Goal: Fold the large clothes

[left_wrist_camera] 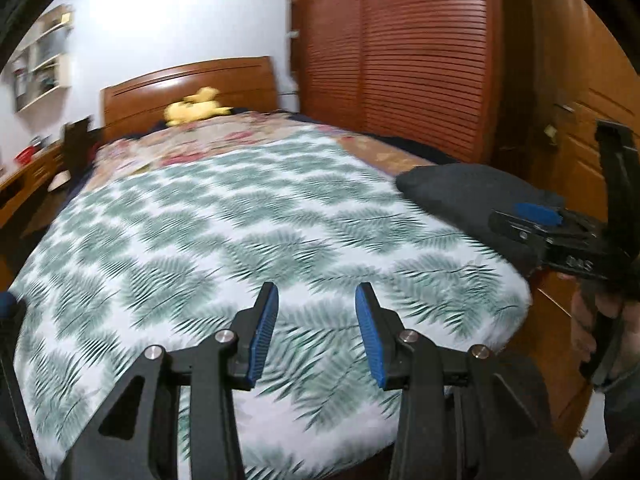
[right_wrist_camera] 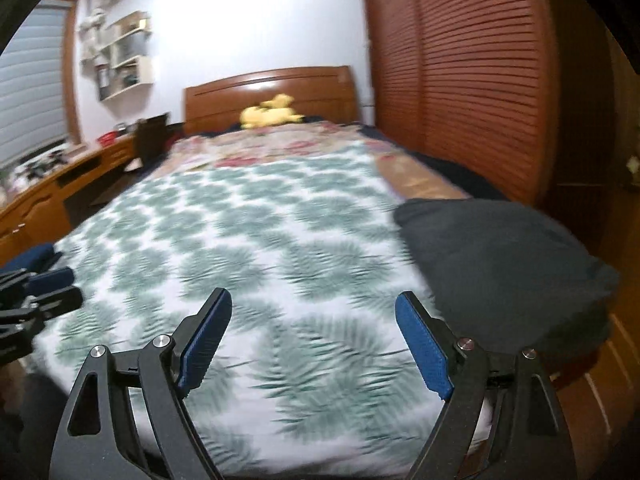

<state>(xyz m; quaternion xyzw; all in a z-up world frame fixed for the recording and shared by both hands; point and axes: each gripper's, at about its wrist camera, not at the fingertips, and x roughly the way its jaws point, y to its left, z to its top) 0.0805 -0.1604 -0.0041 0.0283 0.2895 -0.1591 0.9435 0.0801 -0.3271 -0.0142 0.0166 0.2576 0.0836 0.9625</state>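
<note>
Right claw agape, empty, dark folded garment just right.

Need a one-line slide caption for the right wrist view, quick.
Right gripper open and empty above the leaf-print bedspread, with a folded dark garment at the bed's right edge.

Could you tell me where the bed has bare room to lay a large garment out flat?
The leaf-print sheet lies bare across its middle, from the near edge below both open grippers up to the floral blanket. The near right corner is taken by the folded dark garment. The near left edge holds a navy bundle. A yellow plush toy sits by the headboard.
</note>
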